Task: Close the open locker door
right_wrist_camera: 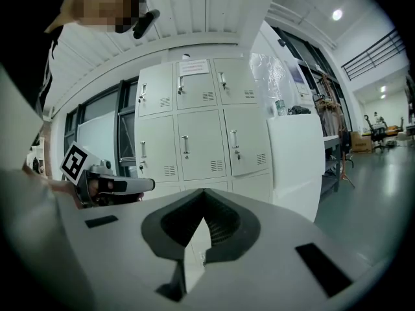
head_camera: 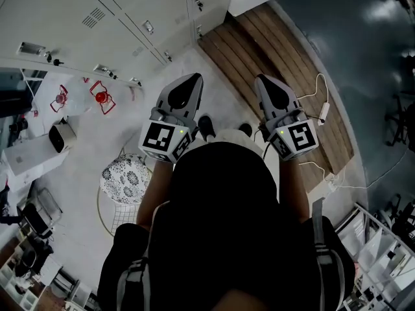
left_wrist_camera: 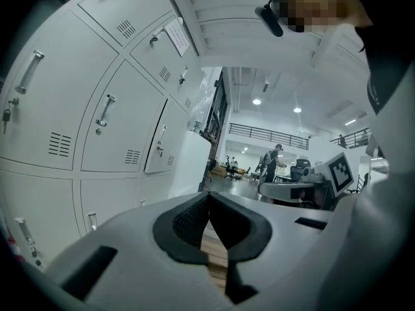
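Note:
A bank of white lockers (right_wrist_camera: 194,128) stands ahead. In the right gripper view the middle-row door on the right (right_wrist_camera: 246,141) stands slightly ajar. The left gripper view shows that same door (left_wrist_camera: 159,149) sticking out a little from the locker front (left_wrist_camera: 78,122). From the head view the lockers (head_camera: 97,18) lie at the upper left, and which door is open cannot be told there. My left gripper (head_camera: 188,81) (left_wrist_camera: 209,196) and right gripper (head_camera: 264,81) (right_wrist_camera: 203,193) are held side by side in the air, well short of the lockers. Both are shut with nothing between their jaws.
A wooden platform (head_camera: 272,63) runs along the floor ahead and to the right. A round patterned stool (head_camera: 126,179) stands at my left, with boxes and clutter (head_camera: 39,148) beyond it. White cables (head_camera: 324,109) lie at the right. A white cabinet (right_wrist_camera: 295,161) adjoins the lockers.

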Tool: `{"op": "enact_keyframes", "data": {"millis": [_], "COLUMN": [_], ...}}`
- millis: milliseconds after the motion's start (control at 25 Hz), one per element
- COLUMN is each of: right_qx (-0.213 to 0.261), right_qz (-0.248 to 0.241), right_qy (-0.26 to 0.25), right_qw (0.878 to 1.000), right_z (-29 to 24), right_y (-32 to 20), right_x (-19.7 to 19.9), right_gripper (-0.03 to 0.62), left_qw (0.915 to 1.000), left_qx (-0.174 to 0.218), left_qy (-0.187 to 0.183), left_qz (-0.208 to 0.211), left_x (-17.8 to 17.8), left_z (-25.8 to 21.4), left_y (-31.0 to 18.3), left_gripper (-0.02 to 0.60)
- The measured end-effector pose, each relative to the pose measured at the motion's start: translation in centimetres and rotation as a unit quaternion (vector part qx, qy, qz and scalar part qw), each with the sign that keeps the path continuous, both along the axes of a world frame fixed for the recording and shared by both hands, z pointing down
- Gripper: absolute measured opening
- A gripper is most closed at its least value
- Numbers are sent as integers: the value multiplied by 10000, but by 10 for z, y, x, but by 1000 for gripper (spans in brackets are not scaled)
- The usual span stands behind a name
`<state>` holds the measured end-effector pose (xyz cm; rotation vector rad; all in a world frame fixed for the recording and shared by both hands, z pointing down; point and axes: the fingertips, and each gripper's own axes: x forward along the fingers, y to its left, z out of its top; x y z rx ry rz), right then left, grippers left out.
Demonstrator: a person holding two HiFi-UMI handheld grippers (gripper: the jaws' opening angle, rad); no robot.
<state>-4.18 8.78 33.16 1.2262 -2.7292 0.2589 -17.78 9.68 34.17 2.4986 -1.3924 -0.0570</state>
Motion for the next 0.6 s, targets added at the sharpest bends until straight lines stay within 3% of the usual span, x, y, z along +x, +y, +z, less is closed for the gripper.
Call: {"op": "enact_keyframes", "data": {"millis": [600], "right_qx": [-50], "right_qz": [-12], "right_qy": [-45], "right_qw": [10000], "right_z": [6], "right_y": [1], "right_x": [12], "right_gripper": [5], "left_qw": [9999], "left_qx": [-79], "left_qy": [-120], "left_qz": [-80], "left_x": [6], "left_z": [7], "left_y": [1], "left_gripper": [17]}}
